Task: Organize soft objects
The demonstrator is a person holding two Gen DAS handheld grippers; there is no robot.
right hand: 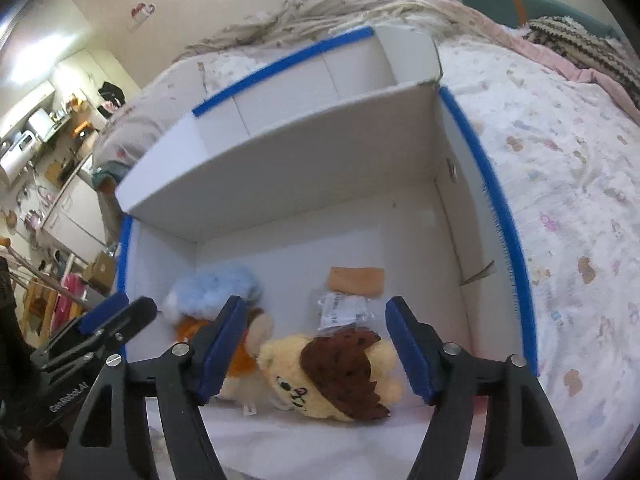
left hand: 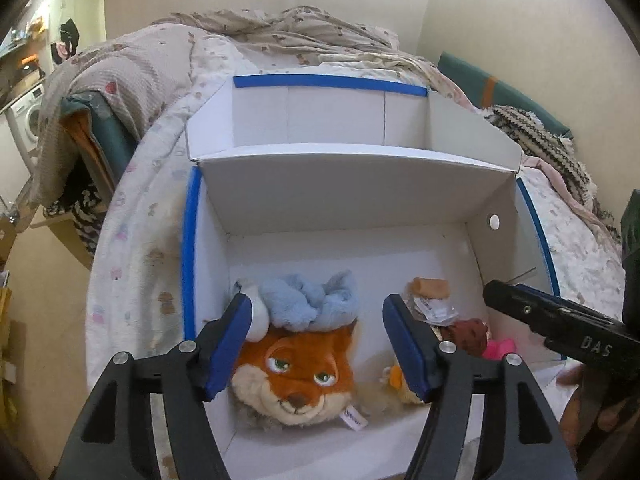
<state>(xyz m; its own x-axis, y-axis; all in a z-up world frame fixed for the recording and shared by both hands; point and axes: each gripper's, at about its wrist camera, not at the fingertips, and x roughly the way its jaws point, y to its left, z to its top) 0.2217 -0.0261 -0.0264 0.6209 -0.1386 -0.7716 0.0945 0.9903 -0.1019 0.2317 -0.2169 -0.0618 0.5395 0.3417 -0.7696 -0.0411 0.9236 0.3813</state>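
Note:
A white box with blue-taped edges [left hand: 190, 248] [right hand: 504, 216] stands open on a bed. Inside lie an orange fox plush [left hand: 298, 372] [right hand: 240, 354], a light-blue plush [left hand: 316, 300] [right hand: 218, 286] above it, and a yellow bear plush with brown hair [right hand: 340, 372], partly seen in the left wrist view [left hand: 466, 334]. My left gripper [left hand: 318, 348] is open above the fox, touching nothing. My right gripper [right hand: 316, 350] is open above the bear. It also shows at the right of the left wrist view [left hand: 532, 312].
A tan item [left hand: 430, 288] [right hand: 356, 280] and a clear packet with a label [left hand: 434, 310] [right hand: 344, 308] lie in the box. A white flap [left hand: 352, 184] divides it from a rear compartment. Blankets [left hand: 132, 76] and a striped throw [left hand: 536, 140] lie on the bed.

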